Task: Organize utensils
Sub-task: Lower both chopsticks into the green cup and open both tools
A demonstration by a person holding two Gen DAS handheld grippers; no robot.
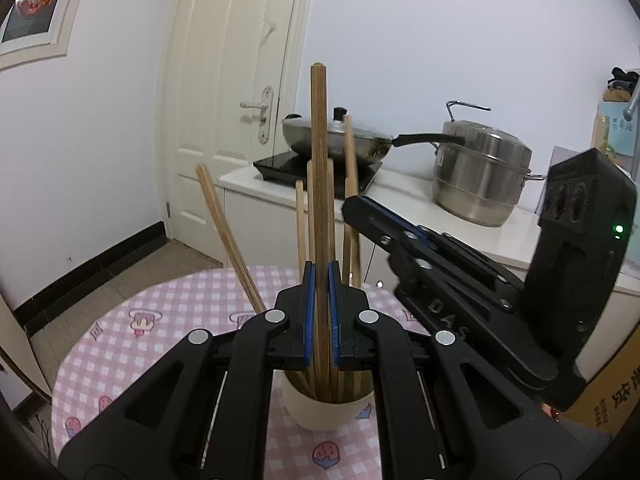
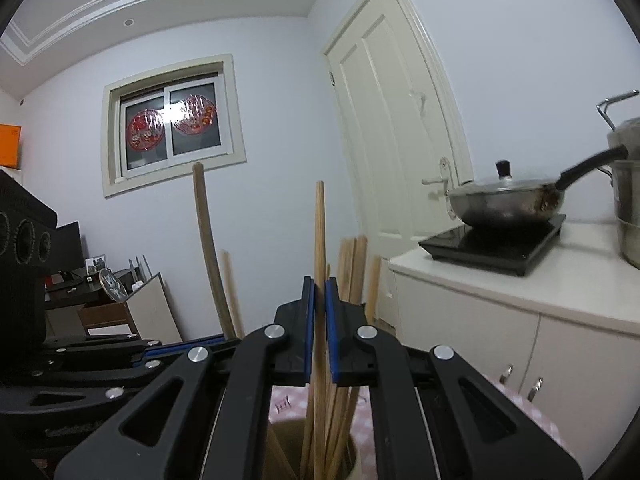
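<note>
A cream cup (image 1: 328, 410) stands on the pink checked table (image 1: 120, 344) and holds several wooden chopsticks (image 1: 224, 220). My left gripper (image 1: 321, 276) is shut on a darker upright chopstick (image 1: 319, 160) whose lower end is in the cup. My right gripper (image 2: 319, 286) is shut on a lighter chopstick (image 2: 319, 232), also standing in the cup (image 2: 352, 456). The right gripper (image 1: 440, 264) also shows in the left wrist view, reaching in from the right. The left gripper's body (image 2: 100, 360) shows at the left of the right wrist view.
A white counter (image 1: 400, 200) behind the table carries an induction hob (image 1: 316, 168) with a lidded wok (image 1: 336, 136) and a steel steamer pot (image 1: 480, 172). A white door (image 1: 232, 100) is at the back. A cardboard box (image 1: 608, 396) is at the right.
</note>
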